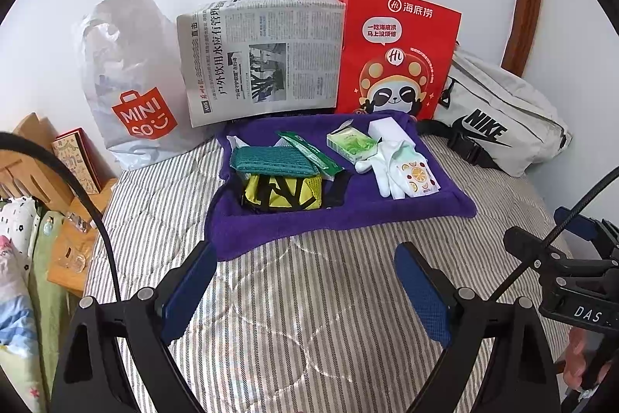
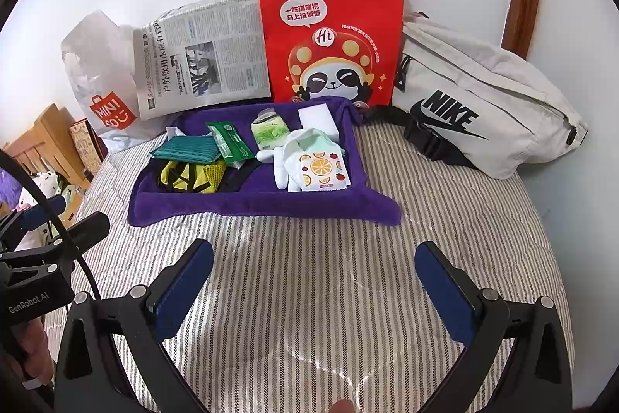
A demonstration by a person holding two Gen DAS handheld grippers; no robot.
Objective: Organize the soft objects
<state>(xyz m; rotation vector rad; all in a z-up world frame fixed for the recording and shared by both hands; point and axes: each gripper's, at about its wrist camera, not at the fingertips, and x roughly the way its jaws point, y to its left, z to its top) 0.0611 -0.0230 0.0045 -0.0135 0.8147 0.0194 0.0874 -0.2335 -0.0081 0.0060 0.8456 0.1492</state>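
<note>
On the striped bedspread (image 2: 309,297), the left gripper (image 1: 305,281) and right gripper (image 2: 313,277) both hover with jaws spread wide and nothing between them, well short of the purple towel (image 2: 271,204) that carries the soft items. There lie a green scouring cloth (image 2: 185,146), a yellow mesh bag (image 2: 193,177), a green wipes sachet (image 2: 228,138), a tissue pack (image 2: 269,128), a white glove (image 2: 286,161) and an orange-print packet (image 2: 323,171) resting on the glove. The likely slip is a pinch that catches towel pile or two overlapping pieces together, dragging the heap. Behind stand a Miniso bag (image 2: 104,84), folded newspaper (image 2: 201,57), red Haidilao paper bag (image 2: 332,33) and Nike waist bag (image 2: 483,103); nothing blocks the approach.
</note>
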